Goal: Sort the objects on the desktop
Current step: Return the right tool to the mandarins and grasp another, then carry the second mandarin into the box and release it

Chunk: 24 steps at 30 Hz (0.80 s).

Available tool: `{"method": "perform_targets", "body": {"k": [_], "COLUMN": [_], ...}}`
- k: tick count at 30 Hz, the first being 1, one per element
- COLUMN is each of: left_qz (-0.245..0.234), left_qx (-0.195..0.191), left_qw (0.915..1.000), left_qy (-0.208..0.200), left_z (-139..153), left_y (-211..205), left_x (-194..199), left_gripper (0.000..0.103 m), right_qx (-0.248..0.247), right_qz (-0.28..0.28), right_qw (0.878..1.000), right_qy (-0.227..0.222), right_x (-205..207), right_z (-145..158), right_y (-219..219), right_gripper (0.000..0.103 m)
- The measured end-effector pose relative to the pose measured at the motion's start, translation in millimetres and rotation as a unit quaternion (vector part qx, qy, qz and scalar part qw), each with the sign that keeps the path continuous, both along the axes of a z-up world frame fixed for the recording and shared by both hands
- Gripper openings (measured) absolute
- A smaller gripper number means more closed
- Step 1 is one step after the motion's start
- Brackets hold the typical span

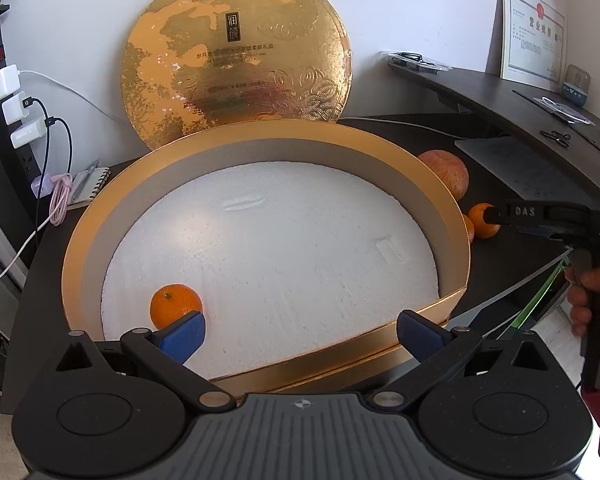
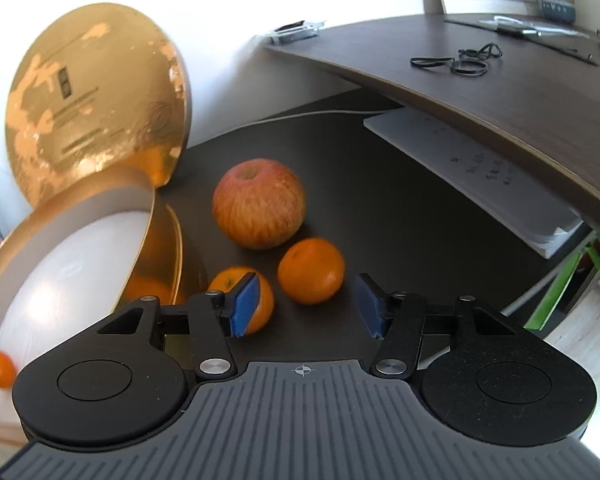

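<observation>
A round gold box (image 1: pixel 84 248) with a white foam liner (image 1: pixel 284 240) fills the left wrist view, and one tangerine (image 1: pixel 174 304) lies in it near the front left. My left gripper (image 1: pixel 300 334) hangs open over the box's near rim, holding nothing. To the right of the box sit an apple (image 2: pixel 259 204) and two tangerines on the dark desk. My right gripper (image 2: pixel 307 306) is open, with the right tangerine (image 2: pixel 311 271) just ahead of its blue pads, untouched. The other tangerine (image 2: pixel 265 300) is partly hidden behind the left pad.
The gold lid (image 1: pixel 236 64) leans on the wall behind the box. A raised wooden shelf (image 2: pixel 500 92) overhangs a stack of papers (image 2: pixel 480 176) on the right. On the left are a power strip (image 1: pixel 4 80), a pink cable (image 1: pixel 60 196) and a notebook (image 1: pixel 94 184). A person's hand (image 1: pixel 584 292) holds the right gripper.
</observation>
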<state>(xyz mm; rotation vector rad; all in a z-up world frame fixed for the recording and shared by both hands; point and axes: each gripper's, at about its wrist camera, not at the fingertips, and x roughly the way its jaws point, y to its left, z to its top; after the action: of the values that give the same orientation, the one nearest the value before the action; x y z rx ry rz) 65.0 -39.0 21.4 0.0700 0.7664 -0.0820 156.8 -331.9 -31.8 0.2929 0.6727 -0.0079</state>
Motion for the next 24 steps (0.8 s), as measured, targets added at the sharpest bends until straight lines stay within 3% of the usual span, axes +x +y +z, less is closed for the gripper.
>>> {"method": "perform_targets", "body": {"k": [9,13,16,20,24], "left_qz": [-0.002,-0.001,0.0,0.001,0.007], "left_qx": [0.002,0.001,0.0,-0.006,-0.014], "left_qw": [1.0,1.0,1.0,1.0,0.9998], "left_qy": [0.007,0.008,0.007,0.003,-0.007], "left_z": [-4.5,-4.7,-3.8,-1.5,3.1], "left_y": [-0.5,0.4,1.7,4.7,10.9], "left_x": [5.3,5.9,4.8,0.8,-6.8], "left_gripper": [0.103,0.103,0.103,0.103,0.103], "right_qx": [0.015,0.025,0.03,0.032,0.031], "right_qz": [-0.018,-0.018,-0.028,-0.037,-0.015], "right_qw": [0.999,0.999,0.999,0.999,0.999], "right_qy": [0.023,0.036,0.033,0.015,-0.036], "right_x": [33.8,40.3,36.4,27.2,7.2], "right_z": [-14.7,-22.1,-22.6,-9.4,26.6], "right_y": [-2.8,-2.4,-4.3,-10.0,1.9], "right_gripper": [0.06,0.047,0.046,0.046,0.046]}}
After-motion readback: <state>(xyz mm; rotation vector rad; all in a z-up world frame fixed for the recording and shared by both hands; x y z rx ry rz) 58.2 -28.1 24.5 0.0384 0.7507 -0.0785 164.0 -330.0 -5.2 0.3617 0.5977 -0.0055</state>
